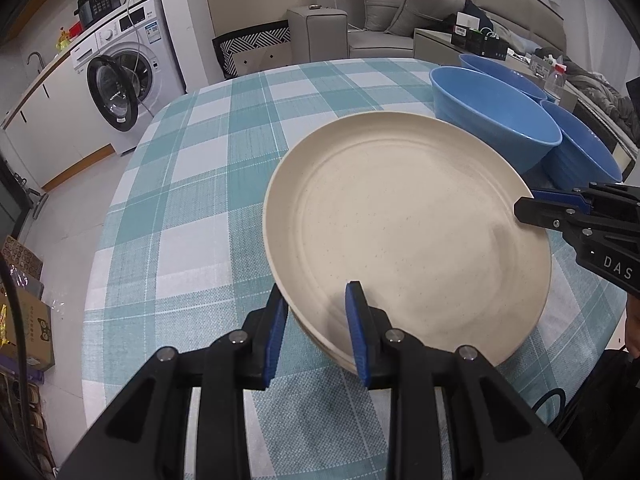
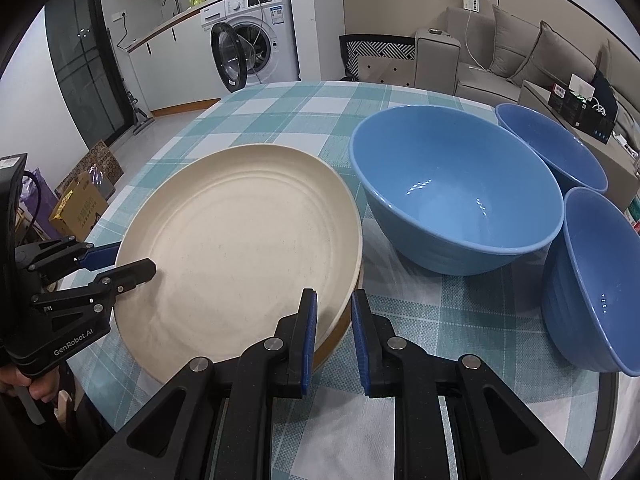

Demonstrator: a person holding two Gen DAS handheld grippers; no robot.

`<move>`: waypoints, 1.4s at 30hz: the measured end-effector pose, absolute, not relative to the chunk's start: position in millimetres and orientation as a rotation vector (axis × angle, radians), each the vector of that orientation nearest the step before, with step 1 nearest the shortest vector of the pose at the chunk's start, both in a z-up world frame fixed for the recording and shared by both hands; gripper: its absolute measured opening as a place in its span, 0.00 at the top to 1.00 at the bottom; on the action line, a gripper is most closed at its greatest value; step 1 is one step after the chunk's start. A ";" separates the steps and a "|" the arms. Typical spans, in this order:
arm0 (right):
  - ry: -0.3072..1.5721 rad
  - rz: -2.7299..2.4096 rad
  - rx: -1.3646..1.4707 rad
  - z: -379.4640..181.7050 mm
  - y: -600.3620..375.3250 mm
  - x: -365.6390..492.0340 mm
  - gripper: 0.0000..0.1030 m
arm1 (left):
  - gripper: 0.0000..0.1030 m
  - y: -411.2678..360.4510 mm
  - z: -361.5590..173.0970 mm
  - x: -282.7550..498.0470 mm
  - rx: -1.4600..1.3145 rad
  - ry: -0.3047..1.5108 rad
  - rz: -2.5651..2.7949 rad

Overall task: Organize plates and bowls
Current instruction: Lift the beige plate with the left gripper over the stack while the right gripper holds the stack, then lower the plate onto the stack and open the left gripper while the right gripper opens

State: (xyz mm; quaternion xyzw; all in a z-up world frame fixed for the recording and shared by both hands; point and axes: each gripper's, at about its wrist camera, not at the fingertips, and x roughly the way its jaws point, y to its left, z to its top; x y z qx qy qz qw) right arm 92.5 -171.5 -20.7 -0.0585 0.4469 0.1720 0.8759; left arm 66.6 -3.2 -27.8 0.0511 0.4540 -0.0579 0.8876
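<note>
A large cream plate [image 1: 400, 232] lies on the teal checked tablecloth [image 1: 200, 200]. A second cream rim shows just under its near edge. My left gripper [image 1: 316, 332] is shut on the plate's near left rim, one blue pad inside and one outside. My right gripper [image 2: 334, 330] is shut on the plate [image 2: 240, 248] at its near right rim. Each gripper shows in the other's view: the right gripper [image 1: 532, 208] at the plate's right edge, the left gripper [image 2: 120, 264] at its left edge. Three blue bowls [image 2: 456, 192] [image 2: 548, 144] [image 2: 592, 280] stand close together right of the plate.
The nearest bowl [image 1: 496, 120] almost touches the plate's far right rim. The cloth [image 2: 280, 108] behind the plate is bare. A washing machine [image 1: 120, 76] with its door open, a grey sofa [image 1: 400, 8] and cardboard boxes [image 2: 80, 204] on the floor surround the table.
</note>
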 end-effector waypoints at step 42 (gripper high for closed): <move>0.925 0.380 -0.142 -28.5 -169.2 83.9 0.78 | 0.49 -15.4 -40.4 64.5 0.218 0.981 -0.115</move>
